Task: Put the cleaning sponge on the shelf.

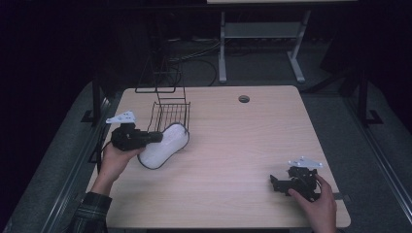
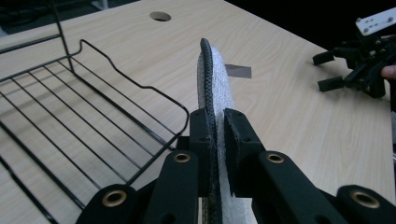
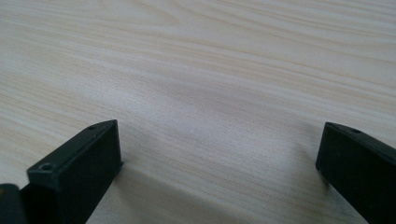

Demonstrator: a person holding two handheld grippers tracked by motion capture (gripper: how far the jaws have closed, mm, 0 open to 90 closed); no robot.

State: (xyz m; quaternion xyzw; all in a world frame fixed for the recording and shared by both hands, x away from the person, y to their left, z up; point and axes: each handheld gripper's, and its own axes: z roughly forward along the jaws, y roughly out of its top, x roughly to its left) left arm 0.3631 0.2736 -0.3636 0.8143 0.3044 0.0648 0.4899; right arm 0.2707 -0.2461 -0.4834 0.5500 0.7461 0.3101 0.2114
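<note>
clearly the left gripper (image 2: 215,140) is clenched on the white insole (image 1: 163,145), its two black jaws pinching the dark-bound rim so that the insole stands on edge, as the left gripper view shows. its long axis runs straight out from the jaws, away from the left hand (image 1: 112,162) and on toward the middle of the wooden table (image 1: 252,141). in the high view the insole lies just in front of the low wire basket (image 1: 171,112), its far end near or touching the basket's front rail; i cannot tell which. from the claw, the basket sits to the left, its curved rim close beside the jaws. that is the relation the next move seems to turn on: the insole would have to swing sideways and over that rim to go in. the right gripper (image 1: 282,183) rests well apart at the table's near right corner, jaws spread wide with only bare wood between them, so the left hand is much the nearer.
</note>
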